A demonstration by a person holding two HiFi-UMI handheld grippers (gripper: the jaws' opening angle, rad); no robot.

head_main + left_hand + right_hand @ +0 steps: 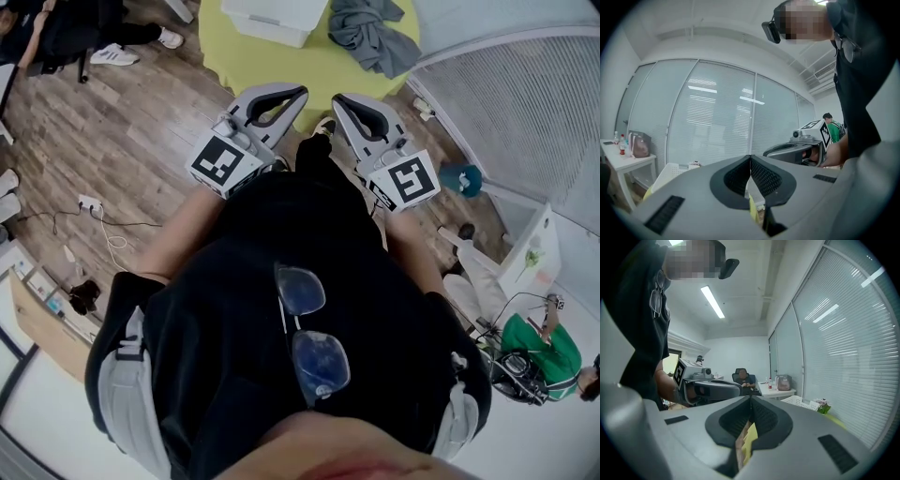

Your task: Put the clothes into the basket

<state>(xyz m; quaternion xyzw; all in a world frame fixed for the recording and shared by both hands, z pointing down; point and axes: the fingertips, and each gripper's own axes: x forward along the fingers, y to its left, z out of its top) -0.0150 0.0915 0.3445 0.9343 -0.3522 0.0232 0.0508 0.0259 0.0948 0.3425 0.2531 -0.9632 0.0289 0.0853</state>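
A grey garment (370, 36) lies crumpled on the round yellow table (323, 70), to the right of a white basket (272, 17) at the far edge. My left gripper (300, 92) and right gripper (336, 98) are held side by side in front of the person's chest, short of the table's near edge. Both are shut with nothing between the jaws. In the left gripper view the left gripper (750, 157) points level at a glass wall, with the right gripper (797, 151) beside it and the basket (670, 176) low at the left. The right gripper view shows the right gripper (751, 398) shut, with the left gripper (712, 389) alongside.
A blind-covered glass wall (506, 103) runs along the right. Cables and a power strip (91, 204) lie on the wooden floor at the left. A white side table (618, 159) carries bottles and a bag. One person sits in a chair (743, 378), and another in a green shirt (539, 347) is at the lower right.
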